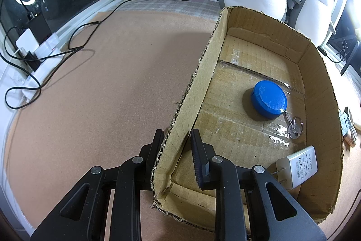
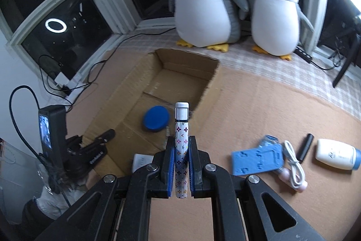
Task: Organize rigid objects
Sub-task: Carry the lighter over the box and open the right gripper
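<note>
A white tube [image 2: 181, 146] with small colored marks and a ribbed white cap points forward between the right claw [image 2: 181, 148] fingers.

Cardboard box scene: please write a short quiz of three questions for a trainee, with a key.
1. True or false: the left hand-held gripper straddles a wall of the cardboard box.
2. What does the right hand-held gripper hold?
A. blue round container
B. patterned tube
C. white bottle
3. Fill in: beside the blue round container in the box lies a ____ on a ring.

Key:
1. True.
2. B, the patterned tube.
3. The key.
</note>
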